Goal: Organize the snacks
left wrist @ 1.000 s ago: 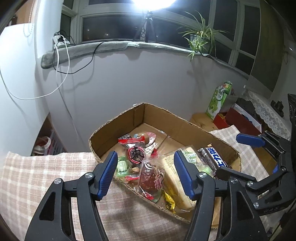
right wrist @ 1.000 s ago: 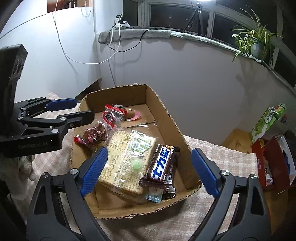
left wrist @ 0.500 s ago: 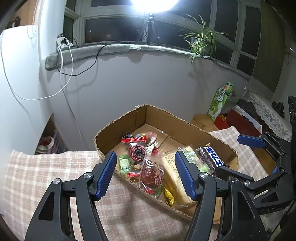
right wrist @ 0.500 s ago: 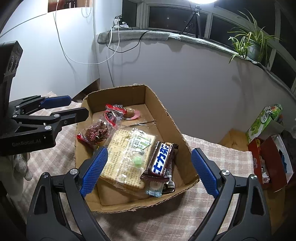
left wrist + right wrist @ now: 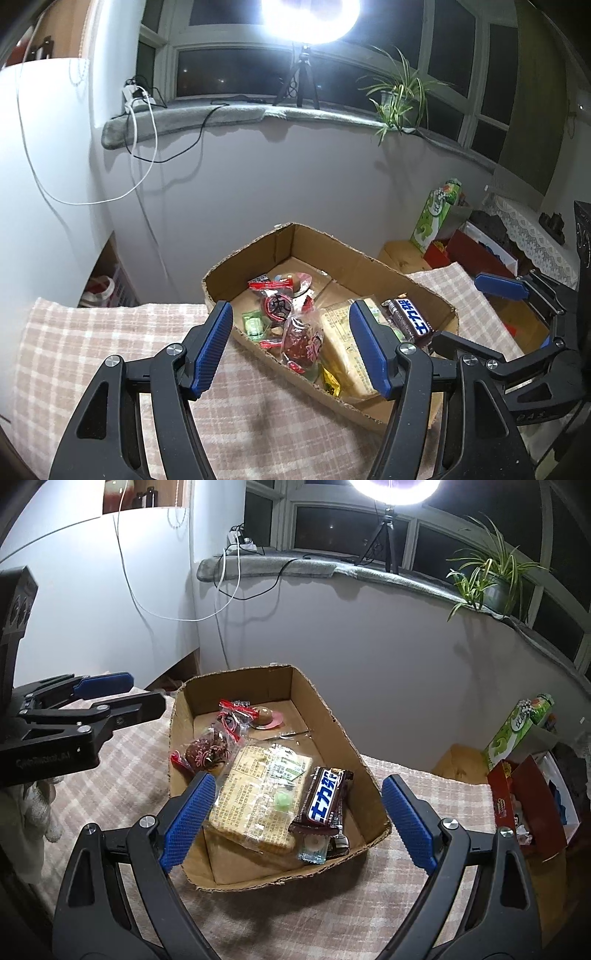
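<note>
Both grippers have drawn back from the shallow brown cardboard box (image 5: 369, 775); left gripper (image 5: 291, 347) and right gripper (image 5: 295, 823) hang spread, empty. Snacks lie ahead inside; approach the dark chocolate bar (image 5: 325, 797) squarely.

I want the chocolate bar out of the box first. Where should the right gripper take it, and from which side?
Grip the chocolate bar across its narrow width at mid-length, coming from above: it lies flat, partly atop the cracker pack, beside the cardboard box wall, so its long edges are easiest to straddle.

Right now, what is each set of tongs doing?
Left tongs: open, holding nothing.
Right tongs: open, holding nothing.
</note>
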Available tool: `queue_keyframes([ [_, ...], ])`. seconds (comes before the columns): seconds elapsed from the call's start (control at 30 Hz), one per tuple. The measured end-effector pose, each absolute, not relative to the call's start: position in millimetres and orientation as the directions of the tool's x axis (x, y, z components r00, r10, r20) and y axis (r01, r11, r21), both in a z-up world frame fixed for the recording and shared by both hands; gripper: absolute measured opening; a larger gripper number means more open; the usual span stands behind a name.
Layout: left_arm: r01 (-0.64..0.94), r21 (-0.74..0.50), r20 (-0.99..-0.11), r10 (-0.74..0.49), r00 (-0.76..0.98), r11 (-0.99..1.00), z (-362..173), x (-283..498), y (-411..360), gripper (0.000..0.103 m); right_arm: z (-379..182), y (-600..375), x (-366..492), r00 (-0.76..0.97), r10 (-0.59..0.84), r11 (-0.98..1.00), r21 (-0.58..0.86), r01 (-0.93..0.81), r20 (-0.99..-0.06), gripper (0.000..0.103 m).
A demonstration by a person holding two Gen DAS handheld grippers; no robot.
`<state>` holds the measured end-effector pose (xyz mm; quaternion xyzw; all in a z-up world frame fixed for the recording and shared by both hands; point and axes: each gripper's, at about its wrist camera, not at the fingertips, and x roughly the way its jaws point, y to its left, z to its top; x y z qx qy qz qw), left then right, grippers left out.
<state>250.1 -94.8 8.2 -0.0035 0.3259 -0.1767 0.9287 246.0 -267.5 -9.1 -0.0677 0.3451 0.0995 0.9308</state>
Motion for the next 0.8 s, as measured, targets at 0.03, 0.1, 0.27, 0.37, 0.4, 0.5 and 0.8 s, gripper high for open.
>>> queue_keyframes([
  [0.03,0.325,-0.122,-0.602,-0.330,0.727,0.938,9.2,248.3,-94.4,0.065,-7.0,-267.8,243.4,0.747,0.141,0.972,-0.053,-0.229,-0.649,0.094],
  [0.1,0.323,-0.113,-0.592,-0.325,0.737,0.940,12.8,241.0,-92.4,0.065,-2.8,-267.4,238.7,0.756,0.144,0.974,-0.045,-0.224,-0.638,0.094],
  [0.27,0.317,-0.109,-0.565,-0.321,0.760,0.942,22.6,219.8,-84.5,0.066,7.4,-264.8,220.3,0.781,0.151,0.976,-0.036,-0.217,-0.606,0.094],
  [0.37,0.317,-0.095,-0.549,-0.315,0.774,0.944,26.8,204.8,-80.9,0.078,11.0,-260.6,206.9,0.796,0.142,0.977,-0.048,-0.210,-0.589,0.094],
  [0.4,0.317,-0.090,-0.546,-0.313,0.777,0.944,27.1,200.9,-80.2,0.078,11.5,-259.5,203.5,0.800,0.139,0.977,-0.052,-0.207,-0.584,0.094],
  [0.5,0.322,-0.086,-0.548,-0.314,0.775,0.943,27.1,190.7,-78.6,0.079,12.7,-256.0,192.8,0.809,0.129,0.977,-0.065,-0.201,-0.573,0.094],
  [0.8,0.307,-0.095,-0.563,-0.305,0.768,0.947,13.7,175.9,-67.3,0.080,2.6,-252.0,172.3,0.809,0.091,0.980,-0.091,-0.175,-0.581,0.094],
])
